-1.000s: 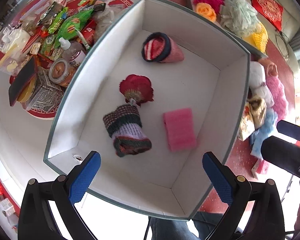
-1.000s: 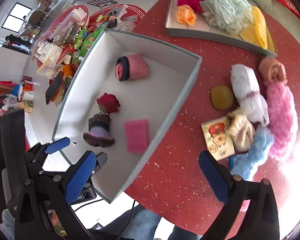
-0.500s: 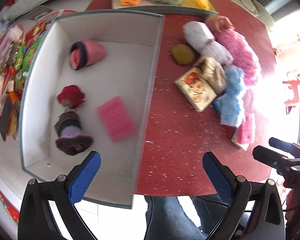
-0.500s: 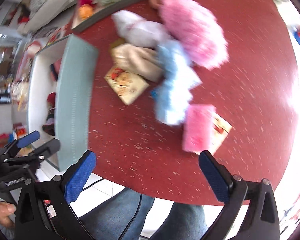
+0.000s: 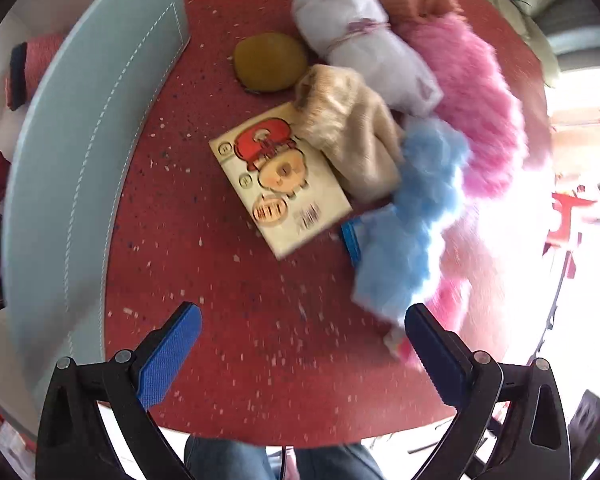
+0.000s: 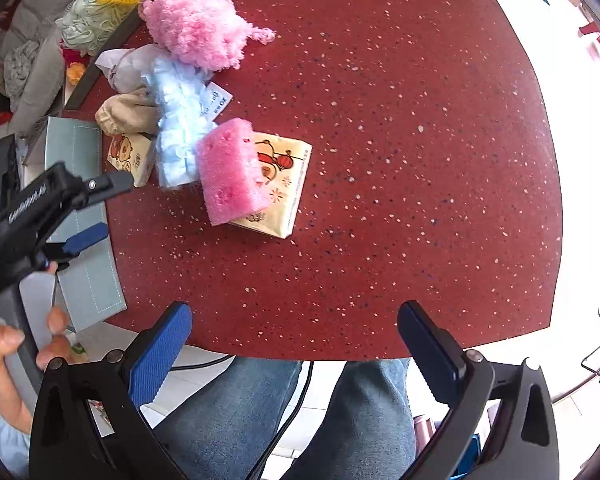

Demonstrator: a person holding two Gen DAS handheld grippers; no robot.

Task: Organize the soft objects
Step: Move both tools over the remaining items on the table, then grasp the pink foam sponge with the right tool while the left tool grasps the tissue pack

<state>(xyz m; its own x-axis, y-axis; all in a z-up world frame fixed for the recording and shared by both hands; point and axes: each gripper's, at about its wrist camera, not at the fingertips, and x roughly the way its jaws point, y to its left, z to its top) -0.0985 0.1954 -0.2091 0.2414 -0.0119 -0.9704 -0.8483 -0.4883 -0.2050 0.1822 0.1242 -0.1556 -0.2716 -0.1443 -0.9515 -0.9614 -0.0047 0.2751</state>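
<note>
2 grippers, left gripper (image 5: pixel 300 344) and right gripper (image 6: pixel 294 340), hang open and empty near the table (image 6: pixel 380 120) front edge, ready to grab the pink sponge (image 6: pixel 230 172).

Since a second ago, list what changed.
Both grippers, left and right, swung from over the box to the red table and its soft pile; the right now faces the pink sponge. Both stayed open and empty. No object moved.

Ahead of my right gripper I count two tissue packs (image 6: pixel 278 184) (image 6: pixel 130 156), one pink sponge (image 6: pixel 230 172), one blue fluffy bundle (image 6: pixel 180 120), one pink fluffy bundle (image 6: pixel 196 24), one beige sock roll (image 6: pixel 126 114).
</note>
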